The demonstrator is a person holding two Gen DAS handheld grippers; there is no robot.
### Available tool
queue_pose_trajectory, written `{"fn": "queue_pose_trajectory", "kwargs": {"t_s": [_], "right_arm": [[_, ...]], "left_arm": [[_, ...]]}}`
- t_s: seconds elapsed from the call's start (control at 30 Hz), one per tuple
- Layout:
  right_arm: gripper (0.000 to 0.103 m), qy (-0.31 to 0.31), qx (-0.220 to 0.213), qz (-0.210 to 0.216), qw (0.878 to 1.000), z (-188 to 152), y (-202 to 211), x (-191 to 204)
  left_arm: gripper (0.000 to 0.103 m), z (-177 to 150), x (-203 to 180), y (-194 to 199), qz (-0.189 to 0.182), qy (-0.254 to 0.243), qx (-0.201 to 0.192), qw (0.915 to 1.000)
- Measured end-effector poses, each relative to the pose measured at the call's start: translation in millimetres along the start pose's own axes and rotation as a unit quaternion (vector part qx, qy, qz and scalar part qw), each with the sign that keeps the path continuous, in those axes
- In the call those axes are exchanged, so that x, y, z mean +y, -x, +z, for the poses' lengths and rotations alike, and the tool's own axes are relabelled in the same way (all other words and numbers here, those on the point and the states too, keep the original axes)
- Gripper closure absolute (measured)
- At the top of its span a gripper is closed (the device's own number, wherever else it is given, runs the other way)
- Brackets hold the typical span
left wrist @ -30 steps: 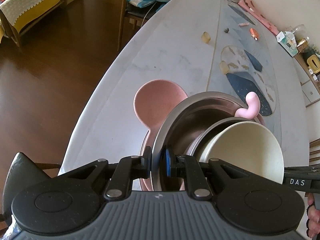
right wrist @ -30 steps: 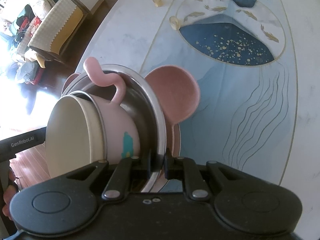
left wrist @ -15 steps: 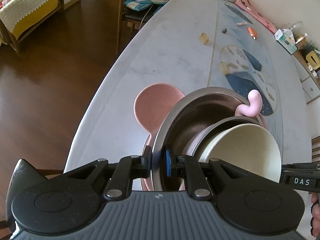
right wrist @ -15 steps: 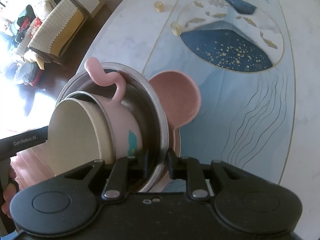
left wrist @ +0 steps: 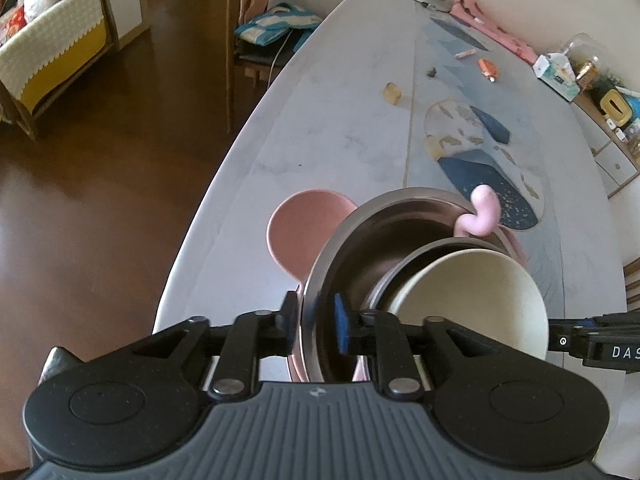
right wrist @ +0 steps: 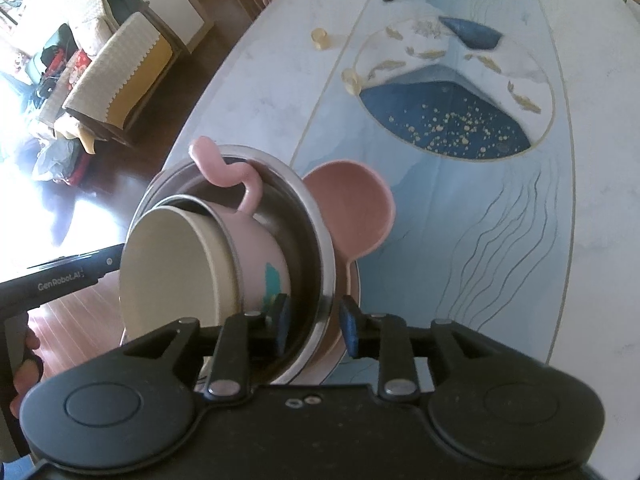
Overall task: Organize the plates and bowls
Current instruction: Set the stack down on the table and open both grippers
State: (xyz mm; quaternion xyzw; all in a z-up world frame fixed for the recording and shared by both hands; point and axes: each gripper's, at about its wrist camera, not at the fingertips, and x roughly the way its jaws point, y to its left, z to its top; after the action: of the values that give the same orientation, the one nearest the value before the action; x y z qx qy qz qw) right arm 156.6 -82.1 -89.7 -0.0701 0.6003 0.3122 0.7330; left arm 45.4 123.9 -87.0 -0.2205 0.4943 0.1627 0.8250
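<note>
Steel mixing bowl [left wrist: 400,232] held from both sides above the marbled table [left wrist: 320,120].
Left gripper [left wrist: 318,322] clenched on its rim; right gripper's [right wrist: 314,318] jaws straddle the opposite rim, parted. Cream-lined pink handled cup [right wrist: 240,252] nests inside, pink mouse-eared plate [right wrist: 352,208] underneath, ear at 1 o'clock.

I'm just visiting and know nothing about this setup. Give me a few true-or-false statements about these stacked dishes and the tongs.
1. The pink cup with a curly handle and cream inside sits in the shiny steel bowl. True.
2. The steel bowl rests on a blue square plate. False: it rests on a pink plate with round ears.
3. The right tongs straddle the steel bowl's rim, with gaps showing. True.
4. The stack stands on the floor. False: it stands on the blue-patterned table.
</note>
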Motion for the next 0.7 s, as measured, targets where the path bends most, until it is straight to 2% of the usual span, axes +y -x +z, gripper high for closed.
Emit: {"fn": "queue_pose_trajectory", "kwargs": {"t_s": [0.17,0.3,0.43,0.53,0.57,0.6,0.7], "right_arm": [[0.071,0.002,-0.018,0.000,1.000,-7,13,3],[0.068,0.010,-0.039,0.001,0.999,-15,27,7],[0.062,0.019,-0.059,0.007,0.998,-22,41,9],[0.054,0.029,-0.076,0.013,0.997,-27,53,10],[0.048,0.033,-0.084,0.016,0.996,-29,57,9],[0.042,0.040,-0.093,0.018,0.995,-32,62,9],[0.033,0.060,-0.119,0.027,0.991,-41,74,6]], "left_arm": [[0.066,-4,-6,17,0.008,-0.027,-0.026,0.9993],[0.046,-10,-8,32,0.012,-0.036,-0.050,0.9980],[0.045,-17,-12,48,0.014,-0.044,-0.070,0.9965],[0.040,-24,-20,59,0.020,-0.051,-0.087,0.9947],[0.037,-27,-22,62,0.022,-0.052,-0.094,0.9940],[0.036,-30,-26,66,0.023,-0.052,-0.100,0.9933],[0.036,-39,-38,78,0.030,-0.059,-0.121,0.9904]]}}
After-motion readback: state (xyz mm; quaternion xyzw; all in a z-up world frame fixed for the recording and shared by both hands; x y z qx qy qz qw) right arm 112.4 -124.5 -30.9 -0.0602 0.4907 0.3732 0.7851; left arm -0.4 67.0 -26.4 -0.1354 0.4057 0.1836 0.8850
